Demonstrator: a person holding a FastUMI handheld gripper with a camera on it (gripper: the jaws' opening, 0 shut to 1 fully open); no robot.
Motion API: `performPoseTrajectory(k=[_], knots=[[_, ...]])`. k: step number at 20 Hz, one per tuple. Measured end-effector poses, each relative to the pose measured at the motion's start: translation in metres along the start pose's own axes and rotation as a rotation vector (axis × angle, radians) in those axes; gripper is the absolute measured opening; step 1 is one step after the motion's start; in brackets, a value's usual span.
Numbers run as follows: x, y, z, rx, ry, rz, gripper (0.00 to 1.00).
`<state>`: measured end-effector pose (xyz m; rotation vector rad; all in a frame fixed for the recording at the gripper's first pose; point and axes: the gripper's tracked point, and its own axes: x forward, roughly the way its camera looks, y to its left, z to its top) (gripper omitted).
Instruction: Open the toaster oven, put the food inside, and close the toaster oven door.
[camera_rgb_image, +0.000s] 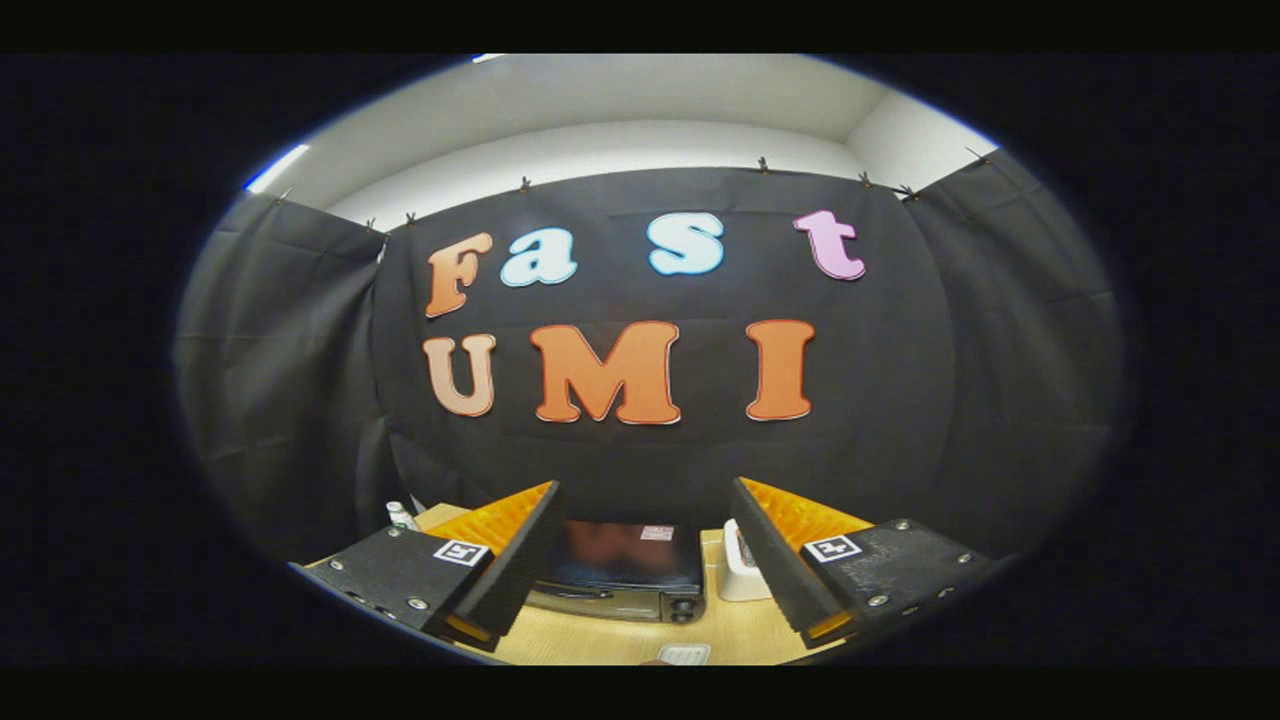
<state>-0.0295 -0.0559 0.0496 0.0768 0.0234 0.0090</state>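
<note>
A black toaster oven (622, 570) sits on the wooden table (720, 630), seen from above between and beyond my fingers, its door shut with the handle facing me. My gripper (645, 520) hovers high over the table, open, with nothing between its fingers. A small pale object (684, 654) lies on the table nearer to me than the oven; I cannot tell what it is.
A white container (740, 572) stands just right of the oven, partly behind the right finger. A small white bottle (400, 515) stands at the table's far left corner. Black cloth walls close the booth behind and on both sides.
</note>
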Motion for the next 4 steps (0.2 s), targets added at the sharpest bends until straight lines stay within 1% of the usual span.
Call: performPoseTrajectory(k=[4], knots=[[-0.0007, 0.0015, -0.0006, -0.007, 0.000, 0.006, 0.99]])
